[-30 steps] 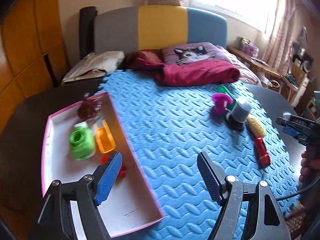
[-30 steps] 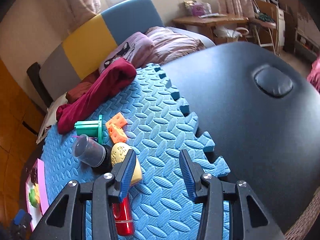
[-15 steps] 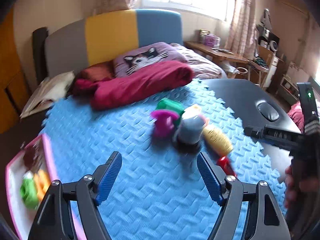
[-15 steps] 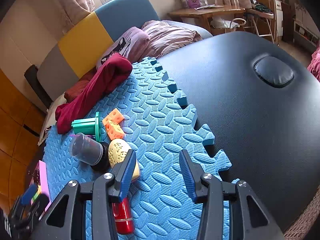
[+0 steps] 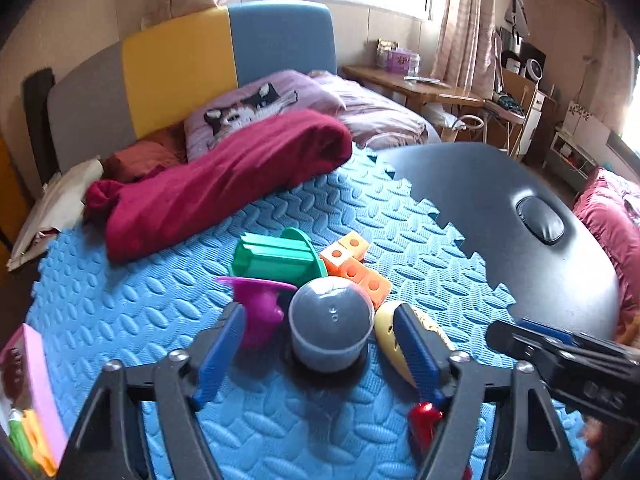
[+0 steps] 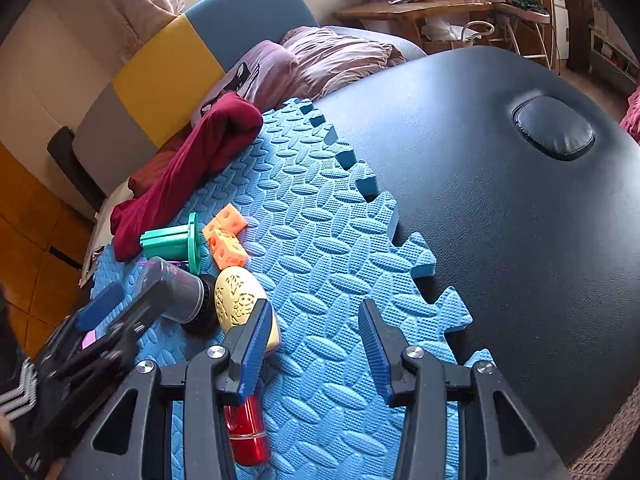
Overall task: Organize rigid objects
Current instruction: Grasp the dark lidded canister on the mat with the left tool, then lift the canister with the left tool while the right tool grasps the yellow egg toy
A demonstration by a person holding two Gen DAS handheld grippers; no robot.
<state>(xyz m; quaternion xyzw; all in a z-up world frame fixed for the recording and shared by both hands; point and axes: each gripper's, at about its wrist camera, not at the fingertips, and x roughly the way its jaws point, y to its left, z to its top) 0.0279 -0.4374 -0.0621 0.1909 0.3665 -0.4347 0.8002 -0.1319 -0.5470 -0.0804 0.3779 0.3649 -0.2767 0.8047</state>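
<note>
A cluster of toys lies on the blue foam mat (image 5: 152,304): a grey cup (image 5: 330,322) on a black base, a magenta mushroom-shaped piece (image 5: 260,308), a green flanged cylinder (image 5: 276,258), orange cubes (image 5: 354,264), a yellow egg-shaped piece (image 5: 386,328) and a red cylinder (image 5: 424,420). My left gripper (image 5: 320,356) is open with the grey cup between its fingers, not touching. My right gripper (image 6: 316,344) is open and empty over the mat, the yellow egg (image 6: 240,300) and red cylinder (image 6: 246,436) by its left finger. The grey cup (image 6: 180,292) shows there too.
A pink-rimmed white box (image 5: 36,384) with green and orange items sits at the mat's left edge. A dark red cloth (image 5: 224,176) lies at the mat's far side. A black padded table (image 6: 500,220) extends right. The bed and headboard stand behind.
My left gripper swung from the pink box to the right and closed in on the toy cluster, now straddling the grey cup. The right gripper barely moved.
</note>
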